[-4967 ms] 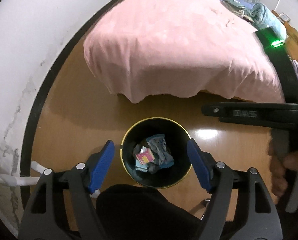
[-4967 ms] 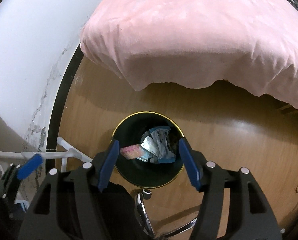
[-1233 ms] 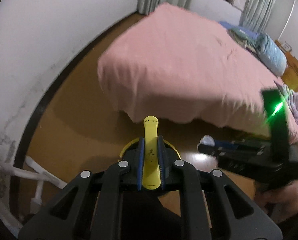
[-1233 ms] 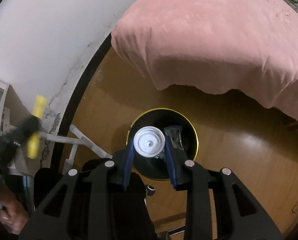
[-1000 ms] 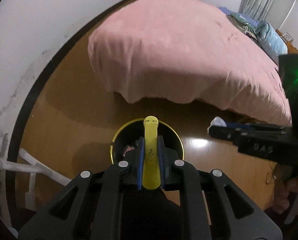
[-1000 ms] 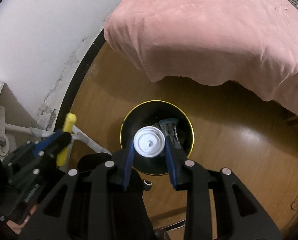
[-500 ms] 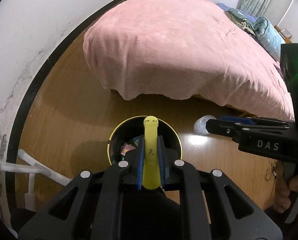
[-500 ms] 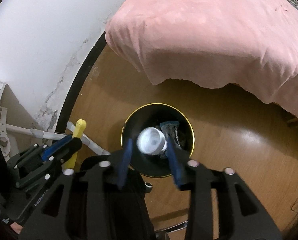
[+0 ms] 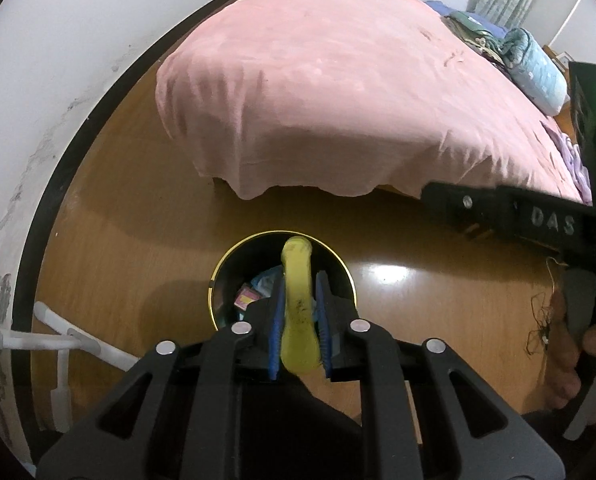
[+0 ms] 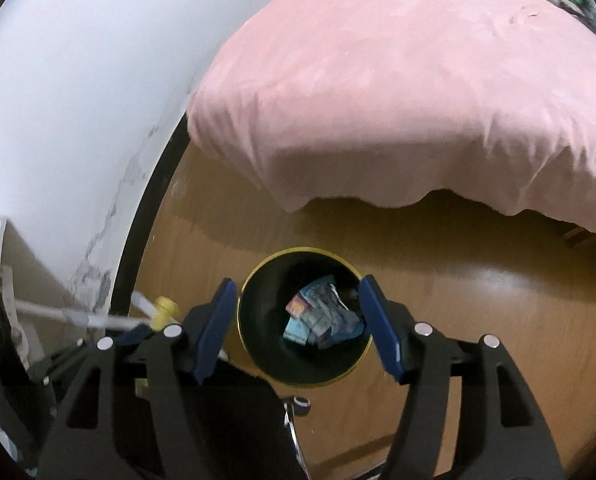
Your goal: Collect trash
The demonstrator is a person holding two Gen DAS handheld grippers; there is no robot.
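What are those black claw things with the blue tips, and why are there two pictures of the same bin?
They are grabbers that a person holds, one in each hand, each with its own camera, so you get two views. Both look down at a black trash bin on the wooden floor, next to a bed with a pink cover. The left gripper has a yellow thing between its tips, above the bin. The right gripper has just been opening and holds nothing. Wrappers lie in the bin.

"DAS" on right claw (image 9: 530,220)
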